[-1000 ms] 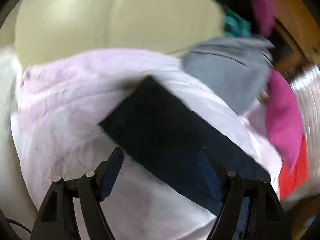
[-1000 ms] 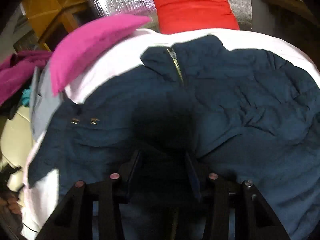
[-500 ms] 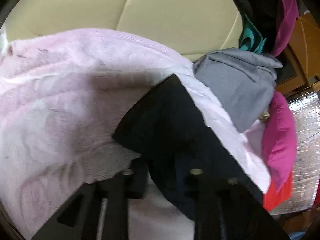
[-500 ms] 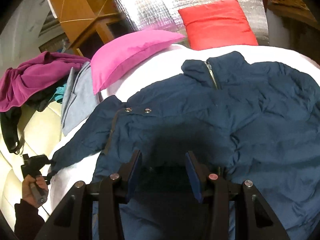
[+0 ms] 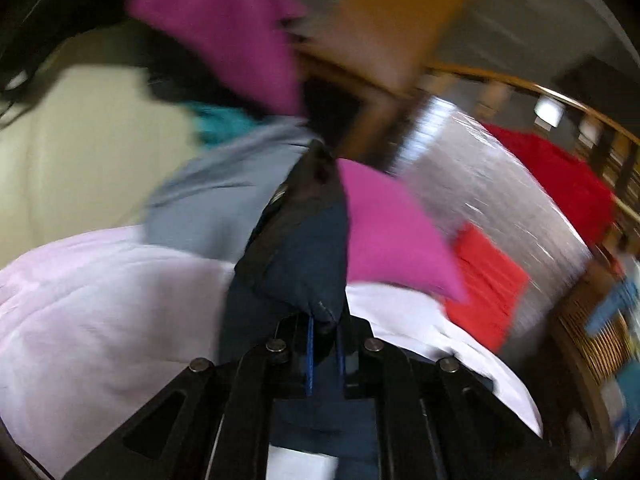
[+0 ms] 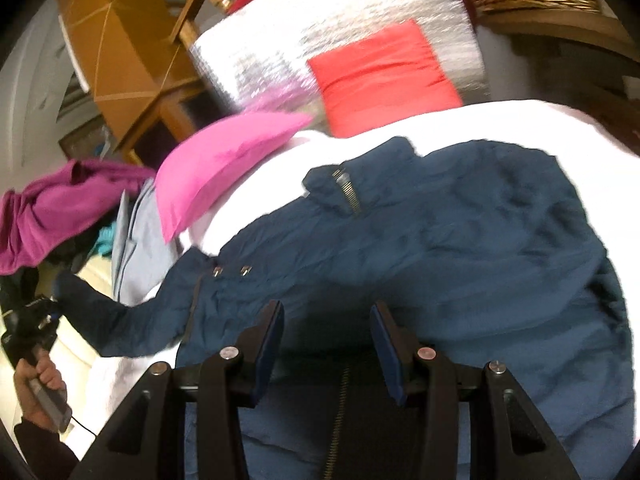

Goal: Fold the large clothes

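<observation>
Lying rumpled and zipped, the navy jacket [image 6: 440,264] has its sleeve cuff pinched by the left gripper [image 5: 324,322]; right gripper [image 6: 328,320] spread

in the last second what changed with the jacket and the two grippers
The left gripper closed on the navy jacket's sleeve and lifted its end off the pale pink blanket. The right gripper stays open over the jacket body; the pink pillow has not moved.
</observation>
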Demonstrator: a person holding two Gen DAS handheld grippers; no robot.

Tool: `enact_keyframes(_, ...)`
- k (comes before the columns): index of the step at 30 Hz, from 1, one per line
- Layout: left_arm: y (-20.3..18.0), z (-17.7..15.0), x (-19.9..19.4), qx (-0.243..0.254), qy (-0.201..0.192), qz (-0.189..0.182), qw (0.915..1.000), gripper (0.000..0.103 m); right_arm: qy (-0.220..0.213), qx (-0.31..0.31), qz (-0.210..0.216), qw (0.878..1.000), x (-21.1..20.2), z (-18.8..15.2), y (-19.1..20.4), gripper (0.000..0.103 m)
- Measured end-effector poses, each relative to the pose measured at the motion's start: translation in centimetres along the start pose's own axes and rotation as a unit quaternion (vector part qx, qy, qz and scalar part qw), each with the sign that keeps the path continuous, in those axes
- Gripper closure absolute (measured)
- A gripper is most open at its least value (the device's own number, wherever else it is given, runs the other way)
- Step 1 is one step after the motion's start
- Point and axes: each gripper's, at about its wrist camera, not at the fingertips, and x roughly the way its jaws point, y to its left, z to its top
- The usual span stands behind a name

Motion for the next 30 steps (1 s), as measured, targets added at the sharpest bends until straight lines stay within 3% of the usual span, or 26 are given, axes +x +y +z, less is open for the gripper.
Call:
enact_keyframes(4, -7.6, -3.6, 1.7, 0.066, 0.045, -0.075, 0.994, 0.095, -0.016, 0.02, -0.016, 1.0, -2.5, 0.5, -2.5, 0.055)
enact_keyframes(8, -13.7, -9.2, 4.3, 0.12, 0.126, -0.13, 0.9761, 0.095, -0.026, 0.036, -0.036, 0.998, -4.6, 0.7, -4.8, 0.055)
enact_keyframes(12, -16.6, -15.0, 8.6, 0.152, 0.262, -0.133, 0.9438, 0.094, -0.027, 0.046, -0.049, 0.997, -6.2, 0.6, -6.8, 0.055)
enact_keyframes(15, -16.9, -17.0, 10.0, 0.161, 0.35, -0.121, 0.9147, 0.092, -0.011, 0.06, -0.043, 0.997, -6.5, 0.5, -7.9, 0.054)
enact_keyframes(17, -16.6, -16.6, 9.5, 0.163, 0.377, -0.142, 0.9004, 0.09, 0.002, 0.071, -0.026, 0.997, -6.3, 0.5, -8.3, 0.045)
enact_keyframes(19, -15.9, -14.9, 7.9, 0.163, 0.372, -0.181, 0.8957, 0.084, 0.009, 0.08, -0.006, 0.997, -5.9, 0.7, -8.2, 0.042)
enact_keyframes(21, -15.0, -13.0, 6.1, 0.163, 0.355, -0.218, 0.8941, 0.056, 0.019, 0.092, 0.029, 0.995, -5.2, 1.0, -7.9, 0.042)
enact_keyframes(22, -14.1, -11.5, 5.1, 0.161, 0.335, -0.232, 0.899, 0.034, 0.027, 0.1, 0.049, 0.993, -4.6, 1.1, -7.5, 0.042)
enact_keyframes(25, -11.3, -8.4, 2.9, 0.149, 0.265, -0.229, 0.9247, 0.03, 0.052, 0.119, 0.1, 0.987, -2.4, 1.7, -5.9, 0.042)
enact_keyframes(27, -9.0, -6.4, 2.9, 0.117, 0.241, -0.214, 0.9394, 0.03, 0.065, 0.132, 0.142, 0.979, -0.8, 2.1, -4.4, 0.042)
enact_keyframes(30, -4.4, -4.2, 4.2, 0.043, 0.219, -0.142, 0.9645, 0.03, 0.086, 0.14, 0.147, 0.975, 1.4, 2.2, -2.4, 0.041)
